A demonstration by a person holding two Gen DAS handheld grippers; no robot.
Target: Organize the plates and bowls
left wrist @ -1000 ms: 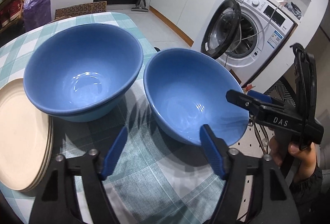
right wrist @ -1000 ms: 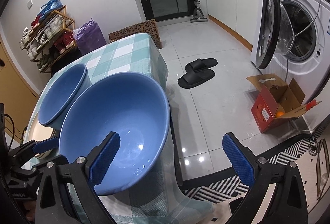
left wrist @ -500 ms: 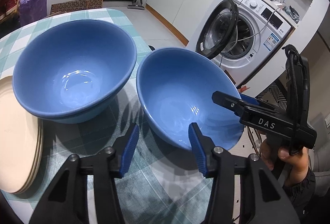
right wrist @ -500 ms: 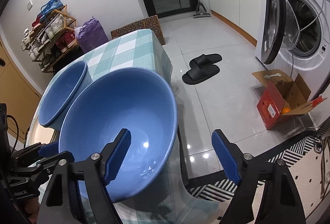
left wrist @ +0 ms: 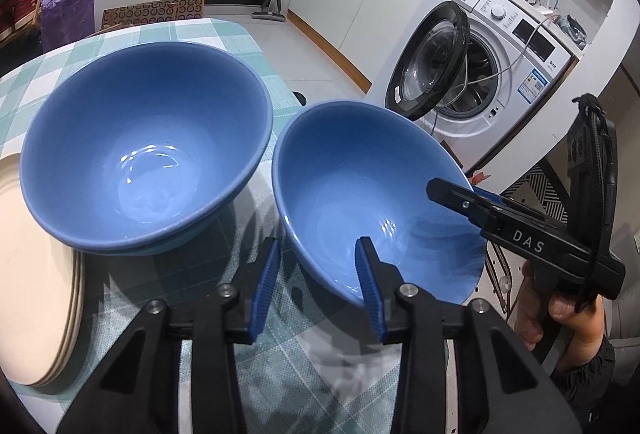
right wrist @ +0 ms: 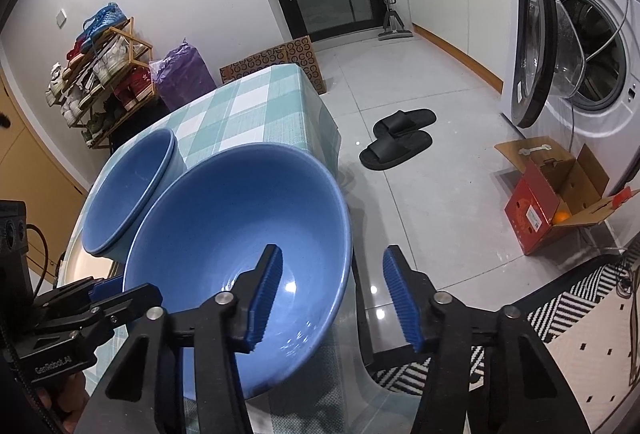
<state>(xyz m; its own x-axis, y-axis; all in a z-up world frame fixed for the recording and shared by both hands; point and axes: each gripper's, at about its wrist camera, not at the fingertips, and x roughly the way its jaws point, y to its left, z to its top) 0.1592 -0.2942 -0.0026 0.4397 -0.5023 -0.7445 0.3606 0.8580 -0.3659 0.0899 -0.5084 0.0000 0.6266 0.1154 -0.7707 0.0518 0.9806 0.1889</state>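
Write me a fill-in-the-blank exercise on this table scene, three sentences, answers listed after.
1. The single bowl that both grippers straddle is coloured ____.
2. The beige plates lie stacked beside the ____ bowls.
3. The washing machine door stands ____.

Missing words: blue; nested; open

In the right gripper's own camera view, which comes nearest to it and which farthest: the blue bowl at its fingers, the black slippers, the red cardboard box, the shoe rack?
1. Blue bowl: its rim sits between the closing fingers of the right gripper.
2. Red cardboard box: on the floor, right.
3. Black slippers: on the floor, ahead; close to call against the box.
4. Shoe rack: by the far wall, left.
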